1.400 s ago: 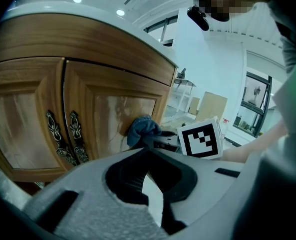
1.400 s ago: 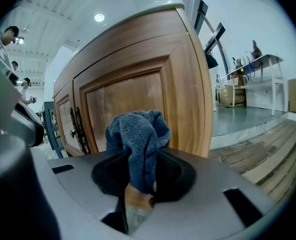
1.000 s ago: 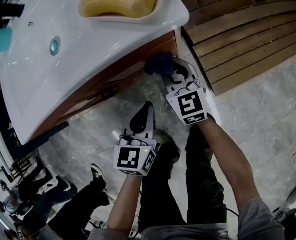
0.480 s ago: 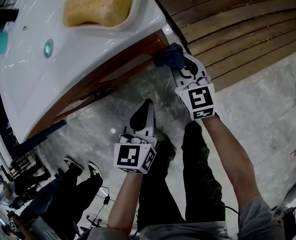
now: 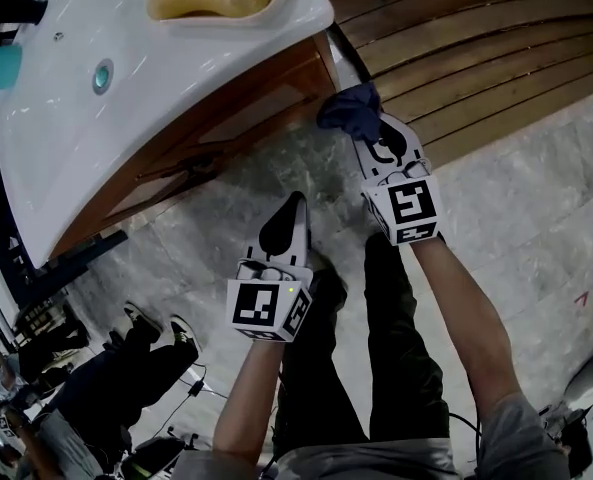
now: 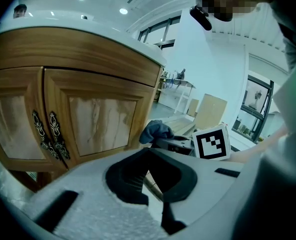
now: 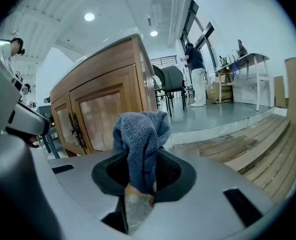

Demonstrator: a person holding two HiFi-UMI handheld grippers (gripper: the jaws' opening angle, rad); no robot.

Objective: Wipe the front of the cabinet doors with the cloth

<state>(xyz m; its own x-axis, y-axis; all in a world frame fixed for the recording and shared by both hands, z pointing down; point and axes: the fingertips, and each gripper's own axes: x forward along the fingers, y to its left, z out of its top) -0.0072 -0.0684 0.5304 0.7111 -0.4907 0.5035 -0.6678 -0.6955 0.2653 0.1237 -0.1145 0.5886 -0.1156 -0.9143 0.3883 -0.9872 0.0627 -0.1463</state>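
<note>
Right gripper view: our right gripper (image 7: 140,184) clenches the crumpled blue terry cloth (image 7: 140,134) near the right edge of the brown wooden cabinet doors (image 7: 95,119). Our left gripper (image 5: 294,208) hangs closed, empty. We judge both door fronts remain unwiped.

The countertop (image 5: 176,78) hides most of the cabinet doors (image 5: 244,120) from above.

cloth (image 5: 348,108) lies right of the cabinet doors (image 5: 216,133).
</note>
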